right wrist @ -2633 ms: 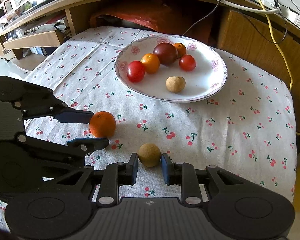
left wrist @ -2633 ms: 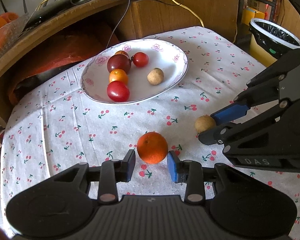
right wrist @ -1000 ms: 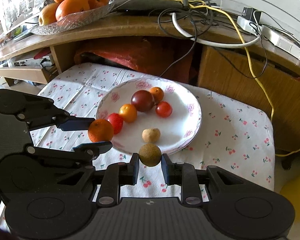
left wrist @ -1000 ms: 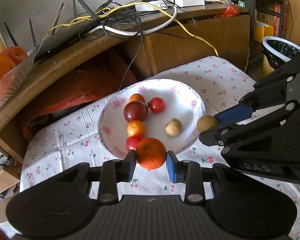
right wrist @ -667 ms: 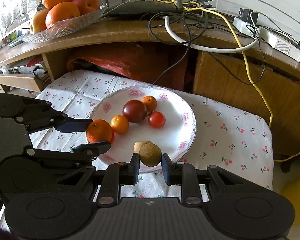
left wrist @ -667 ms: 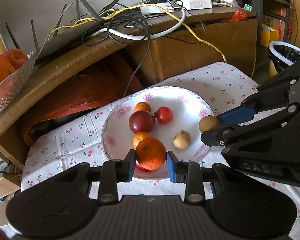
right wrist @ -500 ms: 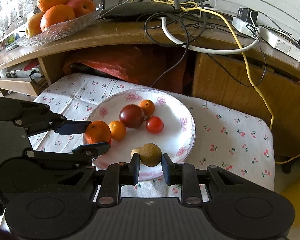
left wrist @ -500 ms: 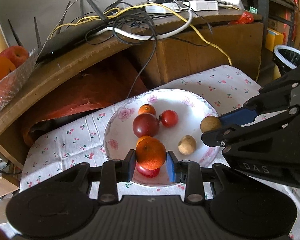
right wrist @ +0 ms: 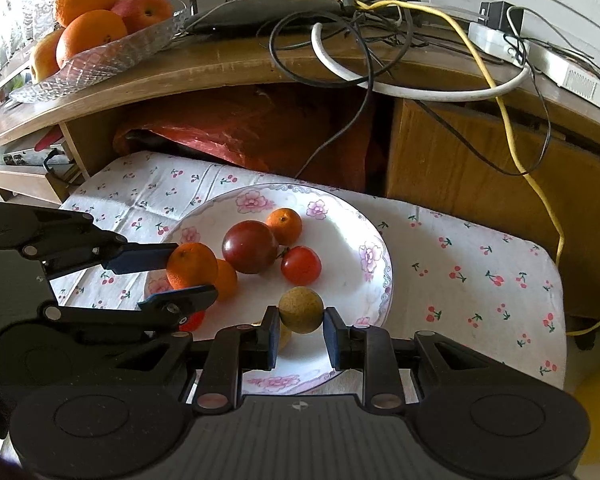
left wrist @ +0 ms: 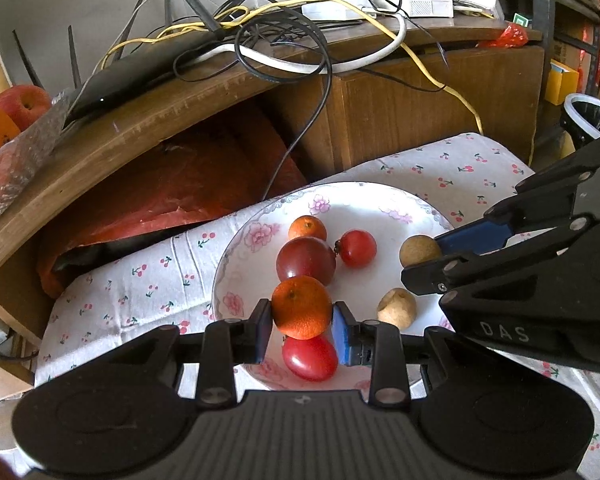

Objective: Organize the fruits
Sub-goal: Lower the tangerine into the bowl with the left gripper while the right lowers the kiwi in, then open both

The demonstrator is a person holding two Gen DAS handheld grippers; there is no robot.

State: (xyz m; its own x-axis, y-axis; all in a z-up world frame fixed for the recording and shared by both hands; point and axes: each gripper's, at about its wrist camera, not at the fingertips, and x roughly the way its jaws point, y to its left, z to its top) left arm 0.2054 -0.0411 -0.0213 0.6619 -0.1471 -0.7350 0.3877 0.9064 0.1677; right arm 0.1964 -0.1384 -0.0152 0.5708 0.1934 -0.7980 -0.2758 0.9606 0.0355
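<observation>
My left gripper (left wrist: 302, 326) is shut on a small orange (left wrist: 301, 307) and holds it above the near side of the white flowered plate (left wrist: 236, 264). My right gripper (right wrist: 301, 330) is shut on a brown longan (right wrist: 301, 309), also in the air over the plate (right wrist: 374, 280). On the plate lie a dark red tomato (left wrist: 305, 261), a red cherry tomato (left wrist: 356, 243), a small tangerine (left wrist: 307, 227), another longan (left wrist: 397, 307) and an oblong red tomato (left wrist: 310, 356). The right gripper's side shows in the left wrist view, holding its longan (left wrist: 419, 249).
The plate stands on a cherry-print tablecloth (right wrist: 460, 272). Behind it is a wooden cabinet (right wrist: 480, 168) with tangled cables (right wrist: 360, 20) on top. A glass dish of oranges and apples (right wrist: 96, 28) sits at the far left. A lined bin (left wrist: 588, 114) stands at the right.
Both grippers closed on their fruits on the cloth, lifted them and carried them forward. They now hang over the plate, a little further in than half a second ago.
</observation>
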